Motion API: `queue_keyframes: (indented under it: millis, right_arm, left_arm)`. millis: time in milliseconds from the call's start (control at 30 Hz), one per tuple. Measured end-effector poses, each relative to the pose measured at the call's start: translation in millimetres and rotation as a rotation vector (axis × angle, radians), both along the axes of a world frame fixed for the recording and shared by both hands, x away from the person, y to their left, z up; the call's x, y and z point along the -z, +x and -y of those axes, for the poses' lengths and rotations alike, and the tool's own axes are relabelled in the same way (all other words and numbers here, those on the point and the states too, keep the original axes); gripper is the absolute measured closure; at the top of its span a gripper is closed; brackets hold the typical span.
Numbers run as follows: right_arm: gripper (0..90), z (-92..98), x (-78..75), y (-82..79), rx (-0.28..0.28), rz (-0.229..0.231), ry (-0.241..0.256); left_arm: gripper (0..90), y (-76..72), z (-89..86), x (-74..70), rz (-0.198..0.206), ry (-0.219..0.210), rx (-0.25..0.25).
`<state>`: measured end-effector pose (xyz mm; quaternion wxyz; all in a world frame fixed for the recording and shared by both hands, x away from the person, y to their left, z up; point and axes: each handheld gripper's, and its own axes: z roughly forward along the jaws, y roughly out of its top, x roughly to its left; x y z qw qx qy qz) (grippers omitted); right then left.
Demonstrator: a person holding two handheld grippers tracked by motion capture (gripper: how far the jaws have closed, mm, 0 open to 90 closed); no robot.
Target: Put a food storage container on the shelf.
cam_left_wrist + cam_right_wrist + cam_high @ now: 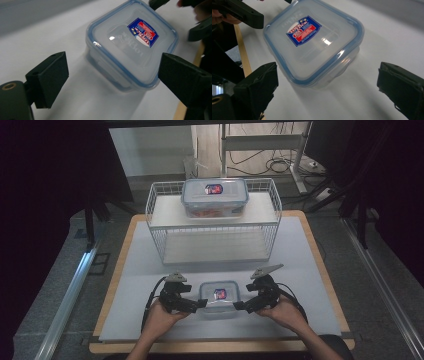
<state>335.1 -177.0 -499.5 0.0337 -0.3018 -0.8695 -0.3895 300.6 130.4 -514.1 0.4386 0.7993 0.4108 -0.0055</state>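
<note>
Clear plastic, blue-rimmed and lidded, the small container (219,295) sits near the front edge of the white worktop (300,270), flanked by the left gripper (202,304) and the right gripper (240,305), each with its jaws spread apart and nothing yet between them. Behind it, toward the back edge, a white wire rack (214,222) already carries a larger lidded box (215,196) on its top shelf. Judging by this, the work appears to be at its start: the small container is approached from both sides but not gripped, and lifting and placing seem still to come.
</note>
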Motion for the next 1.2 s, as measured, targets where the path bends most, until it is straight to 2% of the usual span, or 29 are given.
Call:
queue_keyframes:
  millis: [133, 233, 333, 367, 433, 567, 667, 800, 1000, 1100, 1200]
  right_arm:
    - [10.2, -6.7, 4.7, 8.3, -0.008, -0.06, 0.004]
    - [14.7, -12.9, 9.9, 13.3, -0.039, -0.13, 0.024]
    - [13.4, -18.0, 13.3, 12.6, -0.048, -0.178, 0.006]
    - [17.1, -16.8, 11.6, 11.2, -0.042, -0.181, 0.007]
    - [19.1, -15.5, 10.3, 10.9, -0.038, -0.176, 0.014]
    - [24.7, -10.9, 7.4, 12.2, -0.021, -0.193, 0.044]
    - [34.9, -6.4, 5.7, 12.8, -0.001, -0.183, 0.058]
    - [43.3, -0.8, 3.8, 11.3, 0.017, -0.193, 0.088]
    - [51.4, 6.7, 3.5, 10.5, 0.02, -0.22, 0.135]
    - [54.9, 10.5, 4.1, 9.4, 0.023, -0.233, 0.158]
    - [58.5, 13.3, 3.5, 7.3, 0.034, -0.224, 0.168]
  left_arm:
    - [12.4, 6.6, 7.0, 7.1, -0.059, -0.024, 0.029]
    - [15.0, 7.7, 7.8, 9.4, -0.101, -0.06, 0.048]
    - [19.6, 5.8, 8.3, 8.0, -0.11, -0.063, 0.061]
    - [20.1, 5.4, 8.3, 7.5, -0.115, -0.061, 0.057]
    - [21.9, 4.8, 6.8, 6.8, -0.112, -0.059, 0.047]
    - [32.3, 2.1, 2.9, 5.2, -0.106, -0.067, 0.034]
    - [37.0, -1.7, 0.8, 3.3, -0.101, -0.076, 0.022]
    - [46.5, -6.3, -5.1, 3.6, -0.096, -0.112, 0.019]
    - [54.3, -14.9, -8.9, 2.8, -0.071, -0.125, 0.017]
    - [58.1, -18.2, -9.9, 3.8, -0.074, -0.146, -0.004]
    - [58.2, -17.9, -9.5, 4.2, -0.082, -0.149, -0.013]
